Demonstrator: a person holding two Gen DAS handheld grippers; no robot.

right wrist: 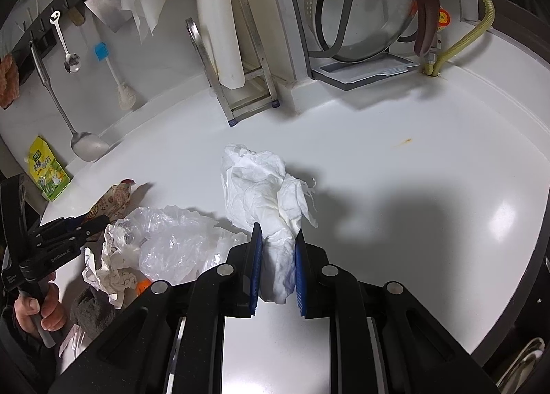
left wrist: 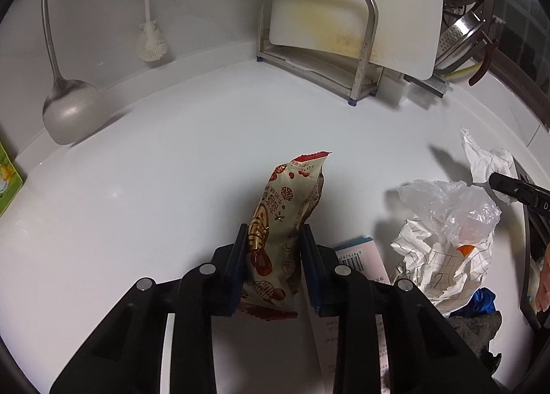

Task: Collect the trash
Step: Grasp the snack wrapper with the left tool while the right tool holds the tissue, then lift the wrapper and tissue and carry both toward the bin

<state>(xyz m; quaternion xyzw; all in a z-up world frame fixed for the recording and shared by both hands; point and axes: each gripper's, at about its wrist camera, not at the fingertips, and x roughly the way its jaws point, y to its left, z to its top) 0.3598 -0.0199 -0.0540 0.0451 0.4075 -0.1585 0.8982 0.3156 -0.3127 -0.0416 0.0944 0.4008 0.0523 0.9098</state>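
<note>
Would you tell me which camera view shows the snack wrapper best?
The left wrist view: the snack wrapper stands centred, clamped in the left gripper, print visible. The right wrist view shows only its end behind that gripper.

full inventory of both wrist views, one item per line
snack wrapper: 1, beige and red, in left claw
tissue wad: 1, white, in right claw
plastic bag: 1, clear, on counter
crumpled grid paper: 1, white, under bag
cutting board: 1, white, in steel rack
spatula: 1, steel, hanging on wall
brush: 1, blue and white, on wall
green packet: 1, counter's left edge
left claw: shut
right claw: shut
</note>
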